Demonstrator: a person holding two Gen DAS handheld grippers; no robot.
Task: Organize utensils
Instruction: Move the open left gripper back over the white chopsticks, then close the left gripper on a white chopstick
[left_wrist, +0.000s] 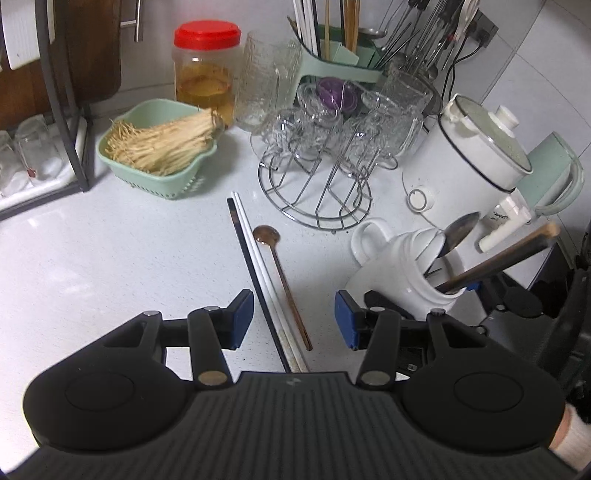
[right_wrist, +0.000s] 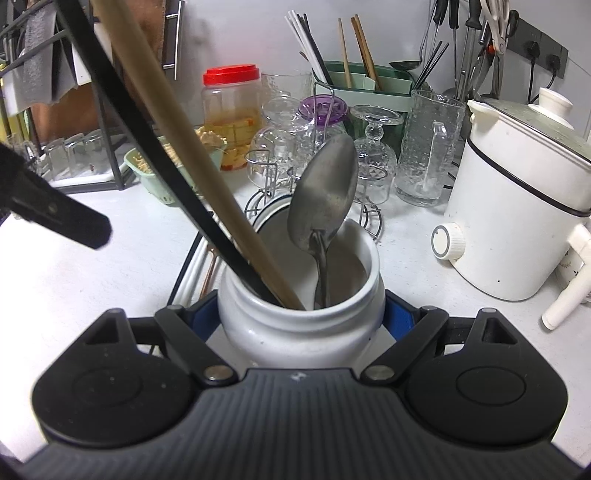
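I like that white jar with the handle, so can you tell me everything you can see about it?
The white jar looks like glossy ceramic, with a bulging ribbed neck, a wide open mouth and a looped handle on one side. It is tilted, gripped on both sides by the right gripper, whose blue pads press its body. Inside lean a metal spoon, a black chopstick and a tan wooden one. It is over the white counter.
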